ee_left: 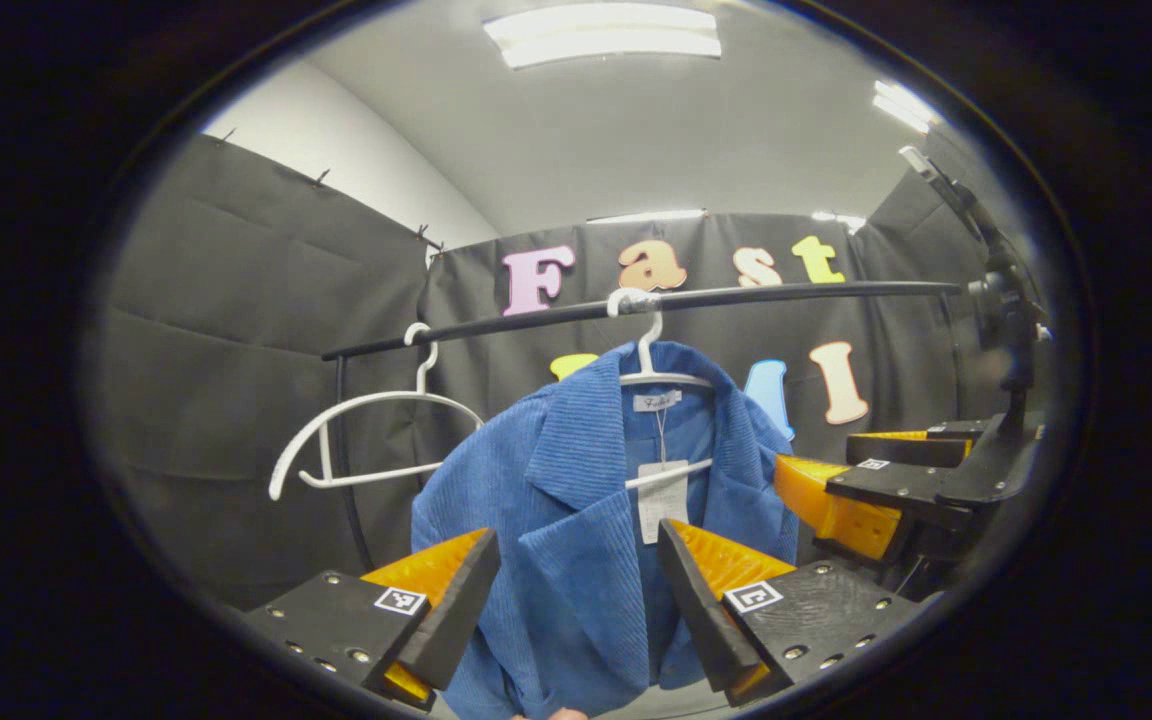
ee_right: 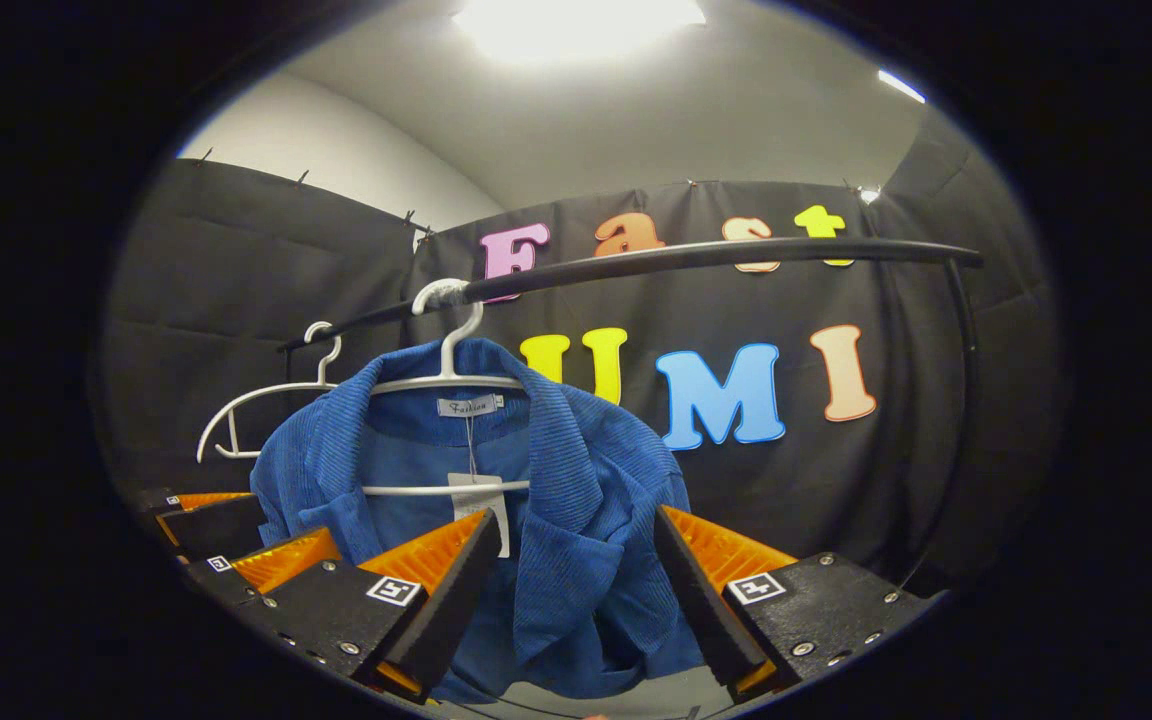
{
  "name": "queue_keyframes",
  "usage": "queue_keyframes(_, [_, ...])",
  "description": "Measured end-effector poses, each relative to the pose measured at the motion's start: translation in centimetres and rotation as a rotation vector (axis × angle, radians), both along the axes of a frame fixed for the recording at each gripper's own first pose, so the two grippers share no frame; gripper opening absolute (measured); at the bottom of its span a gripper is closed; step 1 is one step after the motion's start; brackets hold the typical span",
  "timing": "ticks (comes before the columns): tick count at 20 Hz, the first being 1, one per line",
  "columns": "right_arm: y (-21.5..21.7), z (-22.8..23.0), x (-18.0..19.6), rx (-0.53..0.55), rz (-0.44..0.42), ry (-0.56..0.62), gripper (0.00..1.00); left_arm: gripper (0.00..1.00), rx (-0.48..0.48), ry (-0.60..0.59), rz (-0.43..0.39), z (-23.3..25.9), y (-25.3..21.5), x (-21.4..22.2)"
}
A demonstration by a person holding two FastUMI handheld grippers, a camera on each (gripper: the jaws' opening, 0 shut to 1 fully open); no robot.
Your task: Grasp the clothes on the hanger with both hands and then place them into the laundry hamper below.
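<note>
**Both grippers spread wide before the hanging jacket**

At the bottom of the left gripper view, the left gripper (ee_left: 581,590) has its two fingers spread wide with nothing clamped; the blue corduroy jacket (ee_left: 576,520) fills the gap between them but sits behind, whether touching I cannot tell. At the right middle of that frame the right gripper (ee_left: 886,470) shows from the side, just beside the jacket's shoulder.

In the right gripper view, its own fingers at the bottom are likewise far apart and hold nothing, with the jacket's front panel centred between them. The left gripper's fingers (ee_right: 276,558) appear at lower left, against the jacket's sleeve side.

Farther back, the jacket hangs on a white plastic hanger (ee_left: 648,372) from a black horizontal rail (ee_left: 786,292) across mid-frame. An empty white hanger (ee_left: 366,440) hangs at left.
</note>
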State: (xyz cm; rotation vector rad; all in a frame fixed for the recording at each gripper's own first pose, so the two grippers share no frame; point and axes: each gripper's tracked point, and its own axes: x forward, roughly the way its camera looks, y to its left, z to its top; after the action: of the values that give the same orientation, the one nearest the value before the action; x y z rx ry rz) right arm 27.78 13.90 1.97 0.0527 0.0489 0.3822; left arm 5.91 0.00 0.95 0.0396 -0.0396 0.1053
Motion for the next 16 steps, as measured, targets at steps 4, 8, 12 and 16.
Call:
queue_keyframes(4, [1.3,-1.9,2.3,0.025,0.046,0.05,0.95,0.92,0.002,0.04,0.051,-1.0,0.7,0.1])
queue_keyframes(8, [2.2,-3.8,4.7,0.011,0.058,0.073,0.96,0.92,0.002,0.084,0.084,-1.9,1.2,-0.2])
queue_keyframes(12, [2.8,-6.5,6.7,0.015,0.056,0.141,0.95,0.92,-0.009,0.11,0.114,-2.7,1.4,-0.2])
queue_keyframes(16, [3.3,-8.9,7.7,0.042,0.051,0.197,0.94,0.92,-0.034,0.123,0.143,-3.2,1.4,-0.2])
